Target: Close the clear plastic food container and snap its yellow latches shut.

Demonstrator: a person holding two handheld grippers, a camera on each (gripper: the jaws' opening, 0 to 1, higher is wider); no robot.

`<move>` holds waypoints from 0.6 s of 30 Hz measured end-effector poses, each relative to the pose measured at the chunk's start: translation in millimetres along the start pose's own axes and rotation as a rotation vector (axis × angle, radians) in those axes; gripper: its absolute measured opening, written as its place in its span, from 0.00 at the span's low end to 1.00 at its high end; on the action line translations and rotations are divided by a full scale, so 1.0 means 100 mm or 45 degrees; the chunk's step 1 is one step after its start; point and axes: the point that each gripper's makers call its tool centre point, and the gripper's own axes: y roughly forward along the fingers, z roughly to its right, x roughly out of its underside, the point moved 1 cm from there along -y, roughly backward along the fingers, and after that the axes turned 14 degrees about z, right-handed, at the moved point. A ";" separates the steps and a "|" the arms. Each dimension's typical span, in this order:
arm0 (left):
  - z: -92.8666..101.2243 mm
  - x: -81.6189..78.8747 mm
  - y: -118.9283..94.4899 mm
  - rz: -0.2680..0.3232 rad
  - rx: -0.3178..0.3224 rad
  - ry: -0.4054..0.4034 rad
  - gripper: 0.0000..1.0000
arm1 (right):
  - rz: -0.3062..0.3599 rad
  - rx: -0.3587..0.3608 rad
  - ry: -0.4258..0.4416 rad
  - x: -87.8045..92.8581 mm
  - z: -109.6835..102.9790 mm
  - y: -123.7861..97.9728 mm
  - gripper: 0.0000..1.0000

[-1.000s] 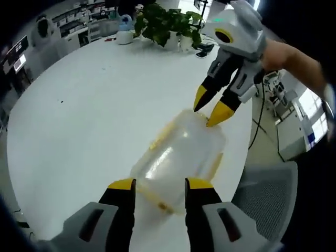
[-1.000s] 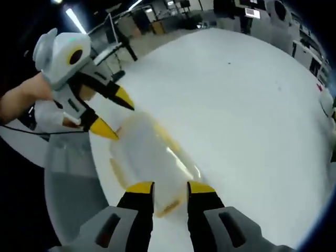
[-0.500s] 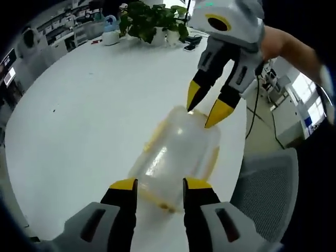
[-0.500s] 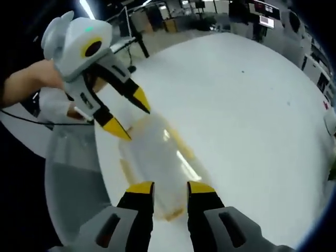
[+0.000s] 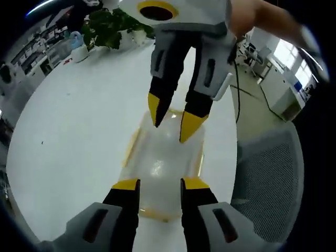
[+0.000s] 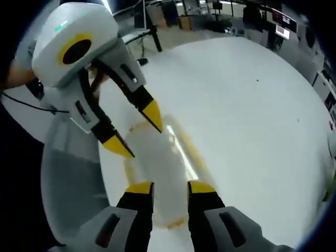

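In the left gripper view, the left tongs (image 5: 155,185) rise from the bottom edge with their yellow-tipped jaws parted a little, astride the near end of the clear plastic food container (image 5: 163,160). The container lies flat on the white bench (image 5: 68,142), its long side running away from the camera, with yellow latches along its edges; one yellow latch (image 5: 155,214) shows at the near end just below the jaw tips. Whether the jaws touch the container's sides cannot be told. The right tongs (image 5: 173,119) come down from the top, jaws apart, their tips over the far end of the container. A grey mesh chair (image 5: 268,178) stands beside the bench, and a potted plant (image 5: 107,29) sits on the bench's far side.

In the right gripper view, the right tongs (image 6: 170,189) stand with jaws slightly apart above one end of the container (image 6: 163,165), nothing gripped between them. The left tongs (image 6: 137,131) reach in from the upper left, jaws spread, their tips at the container's opposite end. The container lies close to the bench edge (image 6: 107,173).
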 end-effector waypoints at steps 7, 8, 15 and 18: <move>0.06 -0.01 0.06 -0.013 0.021 0.030 0.29 | -0.001 -0.011 -0.050 -0.06 0.00 0.06 0.23; 0.06 0.00 0.07 -0.016 0.022 0.035 0.29 | 0.002 -0.012 -0.051 -0.08 0.00 0.06 0.23; 0.10 -0.02 0.11 -0.022 0.022 0.057 0.27 | 0.010 -0.004 -0.072 -0.14 0.01 0.12 0.23; 0.14 -0.02 0.11 -0.021 0.033 0.065 0.28 | 0.014 0.010 -0.057 -0.17 0.06 0.14 0.25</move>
